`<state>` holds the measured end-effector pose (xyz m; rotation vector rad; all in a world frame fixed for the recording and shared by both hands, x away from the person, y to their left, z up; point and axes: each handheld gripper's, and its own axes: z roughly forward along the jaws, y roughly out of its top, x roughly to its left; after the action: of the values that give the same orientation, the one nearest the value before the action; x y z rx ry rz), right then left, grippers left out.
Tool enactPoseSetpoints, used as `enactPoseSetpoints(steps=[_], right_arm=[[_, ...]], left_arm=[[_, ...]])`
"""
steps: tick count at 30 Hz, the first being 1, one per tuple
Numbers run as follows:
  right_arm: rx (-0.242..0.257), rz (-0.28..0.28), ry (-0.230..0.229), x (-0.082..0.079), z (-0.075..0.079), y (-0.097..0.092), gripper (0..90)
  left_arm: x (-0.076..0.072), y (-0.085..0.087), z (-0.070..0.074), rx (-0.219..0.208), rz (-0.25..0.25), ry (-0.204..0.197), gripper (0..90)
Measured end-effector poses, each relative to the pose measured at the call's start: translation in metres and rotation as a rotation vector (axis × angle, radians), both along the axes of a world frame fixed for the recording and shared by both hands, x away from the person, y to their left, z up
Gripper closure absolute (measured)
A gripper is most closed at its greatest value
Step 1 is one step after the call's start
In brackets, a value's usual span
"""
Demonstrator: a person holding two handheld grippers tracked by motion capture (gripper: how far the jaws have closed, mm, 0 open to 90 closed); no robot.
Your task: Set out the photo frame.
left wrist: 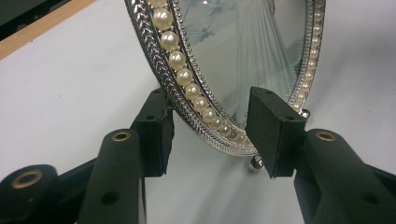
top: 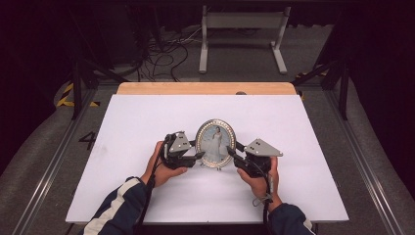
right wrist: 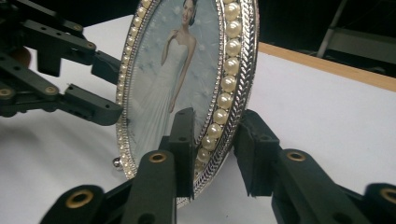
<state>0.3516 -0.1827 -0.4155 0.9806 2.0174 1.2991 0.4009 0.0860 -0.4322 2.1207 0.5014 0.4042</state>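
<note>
An oval silver picture frame (top: 215, 142) with a pearl rim stands upright on the white table top (top: 147, 122) and holds a photo of a person in a white gown. My left gripper (top: 199, 155) is at its lower left edge. In the left gripper view the two pads of the left gripper (left wrist: 215, 126) straddle the frame (left wrist: 224, 56), one against the back of the rim, one at the glass. My right gripper (top: 230, 152) is at the lower right edge. In the right gripper view the right gripper (right wrist: 217, 149) hugs the pearl rim of the frame (right wrist: 177, 70) front and back. The left gripper (right wrist: 109, 88) shows beyond the frame.
The white sheet lies on a wooden table whose bare far edge (top: 205, 88) shows. A small ball foot (left wrist: 254, 163) sits under the frame. Beyond the table are a white metal stand (top: 242, 34), floor cables (top: 161, 58) and dark rails at both sides.
</note>
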Motion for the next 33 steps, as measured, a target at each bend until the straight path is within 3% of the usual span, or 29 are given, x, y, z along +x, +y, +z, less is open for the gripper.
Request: enactPoseSetpoints(steps=[6, 16, 33], right_arm=[[0.005, 0.003, -0.002, -0.004, 0.002, -0.001, 73.6], [0.06, -0.015, 0.019, 0.002, 0.0, 0.0, 74.0], [0.054, -0.021, 0.012, 0.006, 0.0, 0.003, 73.2]], left_arm=[[0.002, 0.003, 0.002, -0.047, 0.013, 0.019, 53.5], [0.001, 0.008, 0.003, -0.011, 0.016, 0.003, 62.6], [-0.002, 0.008, 0.003, 0.013, 0.018, 0.002, 61.5]])
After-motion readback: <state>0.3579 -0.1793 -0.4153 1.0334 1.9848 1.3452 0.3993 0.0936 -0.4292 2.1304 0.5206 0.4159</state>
